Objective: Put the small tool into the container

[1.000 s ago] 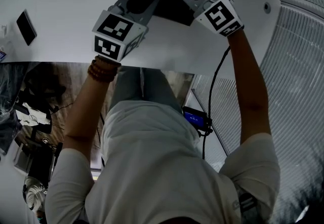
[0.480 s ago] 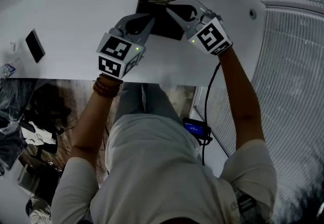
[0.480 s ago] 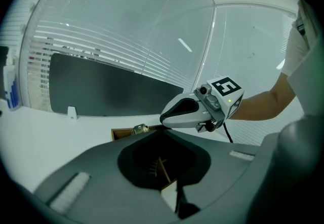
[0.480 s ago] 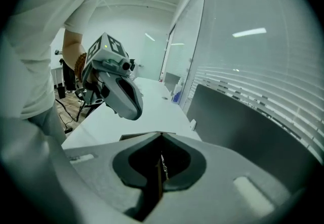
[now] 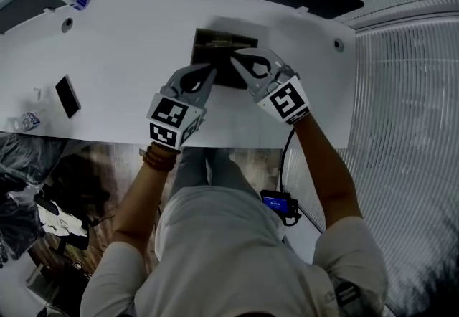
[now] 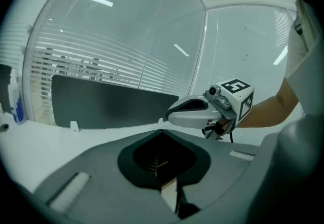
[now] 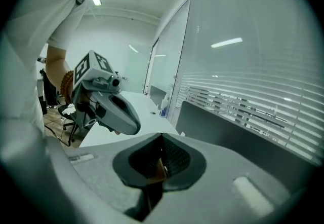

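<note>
Left claw [image 5: 211, 73] and right claw [image 5: 237, 59] are both pinched shut over the dark container [image 5: 206, 46] on the desk [image 5: 115, 57], so one sloppy dip could shove it.

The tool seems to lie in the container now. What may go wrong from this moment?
The shut right gripper and the left gripper hang close over the container. Either might catch its near rim and shove it, shifting the tool inside. The cable from the right gripper hangs past the edge of the table and may snag there.
</note>
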